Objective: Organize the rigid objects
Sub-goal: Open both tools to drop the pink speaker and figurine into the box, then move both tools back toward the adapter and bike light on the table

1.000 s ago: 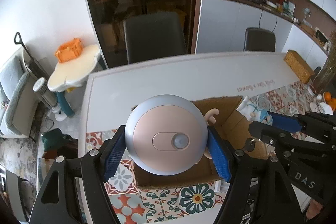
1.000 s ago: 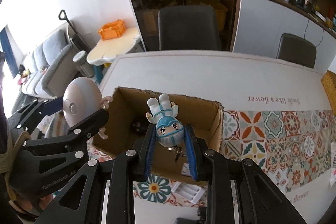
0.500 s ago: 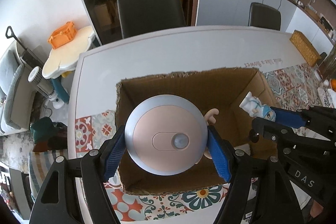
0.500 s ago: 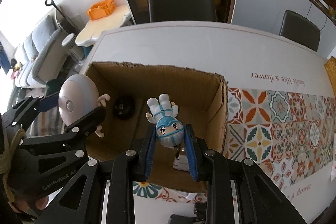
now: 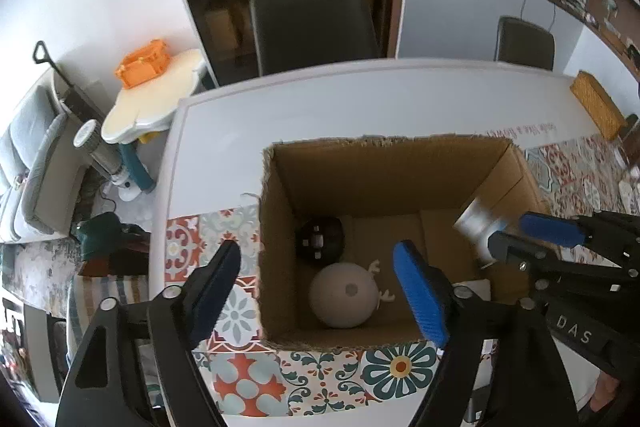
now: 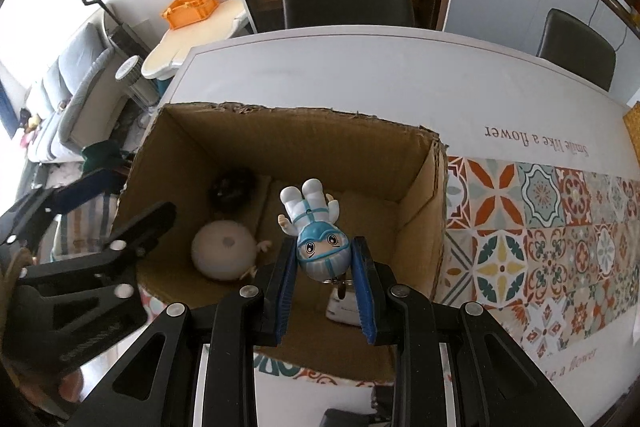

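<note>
1. Left wrist view: the left gripper is seen spread wide above the cardboard box, its jaws having just been opening and nothing being gripped between them.
2. The round pink toy is seen lying on the box floor, near the front wall, with small pale limbs sticking out at its right side.
3. A dark ball is seen just behind the round toy, against the left wall of the box.
4. Right wrist view: the right gripper is held over the box, and the astronaut figure is seen head-down between its blue pads, feet pointing away from the camera.
5. Those jaws have just been opening slightly; the head is flanked closely by the pads, but whether it is pressed by them cannot be told.
6. A small white item is seen on the box floor below the figure.
7. The box is set on a white table with a patterned tile mat beside it.
</note>
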Available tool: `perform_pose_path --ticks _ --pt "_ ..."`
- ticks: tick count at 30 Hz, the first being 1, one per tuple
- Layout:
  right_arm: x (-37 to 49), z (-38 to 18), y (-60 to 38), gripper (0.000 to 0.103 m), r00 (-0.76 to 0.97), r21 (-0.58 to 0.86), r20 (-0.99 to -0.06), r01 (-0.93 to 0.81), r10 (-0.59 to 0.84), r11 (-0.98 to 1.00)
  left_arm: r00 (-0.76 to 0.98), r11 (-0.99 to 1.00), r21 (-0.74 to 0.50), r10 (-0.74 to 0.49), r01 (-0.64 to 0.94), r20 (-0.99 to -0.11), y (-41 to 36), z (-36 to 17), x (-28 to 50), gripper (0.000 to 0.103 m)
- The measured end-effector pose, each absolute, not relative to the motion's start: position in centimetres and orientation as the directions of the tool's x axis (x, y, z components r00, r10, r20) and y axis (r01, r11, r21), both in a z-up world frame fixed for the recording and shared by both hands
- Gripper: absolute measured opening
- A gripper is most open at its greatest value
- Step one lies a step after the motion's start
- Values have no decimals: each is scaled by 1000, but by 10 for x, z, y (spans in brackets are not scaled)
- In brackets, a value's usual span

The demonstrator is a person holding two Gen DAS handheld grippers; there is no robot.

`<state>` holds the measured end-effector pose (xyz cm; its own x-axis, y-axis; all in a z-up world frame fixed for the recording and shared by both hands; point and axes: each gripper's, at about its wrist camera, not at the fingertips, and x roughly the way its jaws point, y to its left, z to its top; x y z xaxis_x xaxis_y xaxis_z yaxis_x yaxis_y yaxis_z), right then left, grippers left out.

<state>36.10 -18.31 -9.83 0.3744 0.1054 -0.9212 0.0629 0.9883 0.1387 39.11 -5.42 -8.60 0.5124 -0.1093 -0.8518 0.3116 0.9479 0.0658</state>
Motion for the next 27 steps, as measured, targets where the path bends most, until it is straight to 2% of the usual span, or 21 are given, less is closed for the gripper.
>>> perform_pose_path --ticks 1,3,10,15,27 --pt "360 -97 -183 38 377 134 -921 64 100 989 522 949 69 -107 306 -846 -53 -83 389 83" --pt "356 -92 -182 57 393 123 -916 72 86 990 546 954 80 -97 290 -832 -49 -76 382 84" --pt "332 -72 -184 59 431 125 -899 90 74 988 586 960 63 -115 274 -802 -38 -55 358 95" --pt "307 -60 -191 65 451 139 -889 113 74 984 610 958 67 -122 278 -783 -38 -41 339 98" --pt "252 -43 -205 65 482 149 -874 149 59 978 610 955 36 -158 293 -776 -47 -32 295 102"
